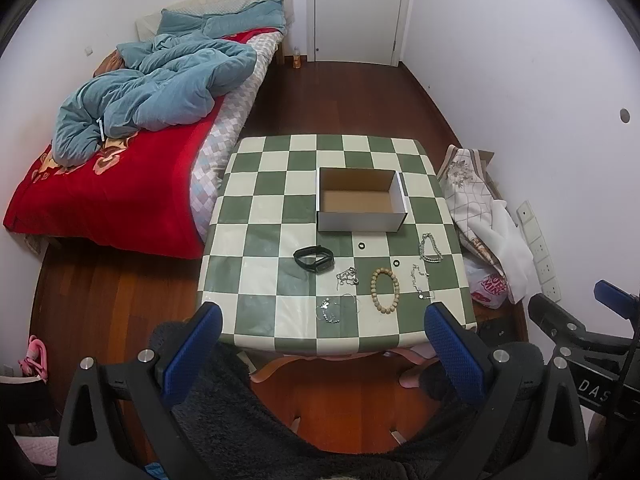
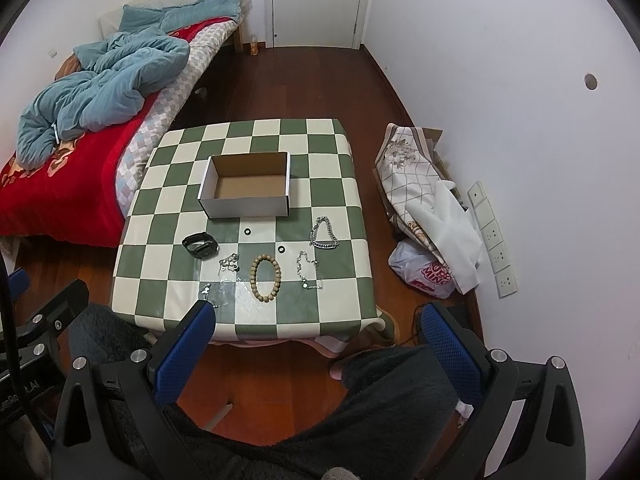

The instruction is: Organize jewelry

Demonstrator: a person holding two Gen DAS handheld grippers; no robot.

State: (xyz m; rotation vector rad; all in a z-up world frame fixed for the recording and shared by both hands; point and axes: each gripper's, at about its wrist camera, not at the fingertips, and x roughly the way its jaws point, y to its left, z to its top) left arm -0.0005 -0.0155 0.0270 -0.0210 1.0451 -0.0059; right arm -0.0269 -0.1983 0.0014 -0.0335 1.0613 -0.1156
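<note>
Home bedroom; unmade bed, door, wooden floor

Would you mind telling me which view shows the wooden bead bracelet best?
The right wrist view: the wooden bead bracelet lies nearer the picture's centre, its whole loop clear of the gripper fingers. The left wrist view also shows its whole loop, further right of centre.

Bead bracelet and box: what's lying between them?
Two small black rings lie between the wooden bead bracelet and the cardboard box, clearest in the right wrist view.
</note>
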